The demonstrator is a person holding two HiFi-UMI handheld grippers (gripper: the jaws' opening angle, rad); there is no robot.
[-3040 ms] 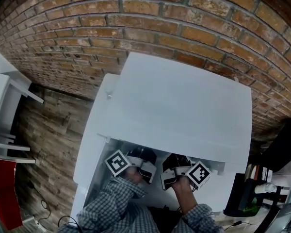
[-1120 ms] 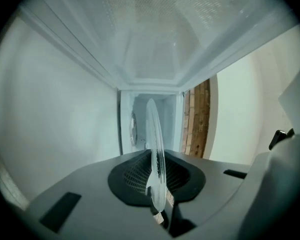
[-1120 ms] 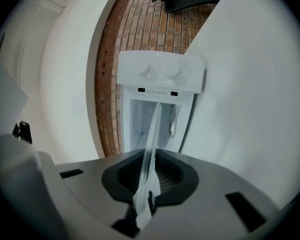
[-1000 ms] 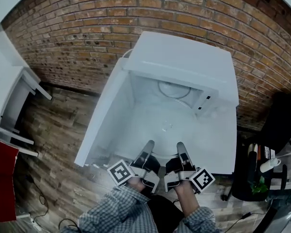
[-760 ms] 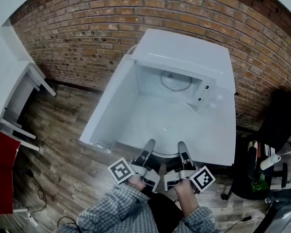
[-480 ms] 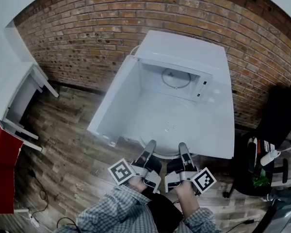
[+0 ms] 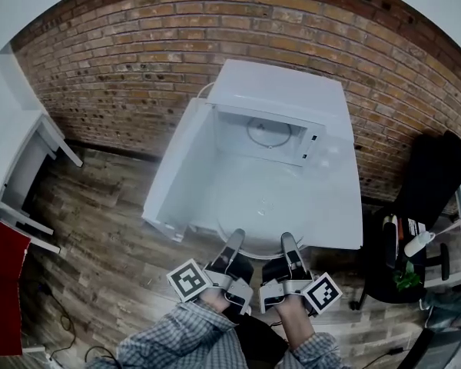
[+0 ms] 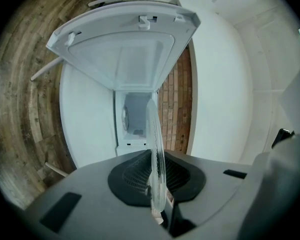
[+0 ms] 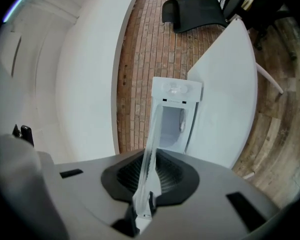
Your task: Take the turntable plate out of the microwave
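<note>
Head view, big to small: brick wall (image 7: 138,44) behind, plank floor (image 7: 92,229) at left, white table (image 7: 330,206) carrying the microwave (image 7: 284,91) at its far end, door (image 7: 177,167) swung wide to the left, ring (image 7: 267,133) lying bare in the cavity. Out of the microwave: glass plate (image 7: 263,241), held level over the table's near edge, well apart from the cavity.

Reaching forward side by side in checked sleeves (image 7: 177,337): left hand (image 7: 215,297) and right hand (image 7: 292,307), wrists straight, aimed roughly level at the microwave. Clamped on the plate's near rim, close together: left gripper (image 7: 236,241) and right gripper (image 7: 286,241), upper jaws lying on top of the glass.

Left gripper view: left gripper (image 8: 157,184) closed tight on the plate (image 8: 155,149), seen edge-on. Right gripper view: likewise, right gripper (image 9: 149,184) pinching the plate (image 9: 152,134).

Against a second ago: farther back from the microwave, plate drawn along. Against three seconds ago: no longer deep under the microwave's top.
</note>
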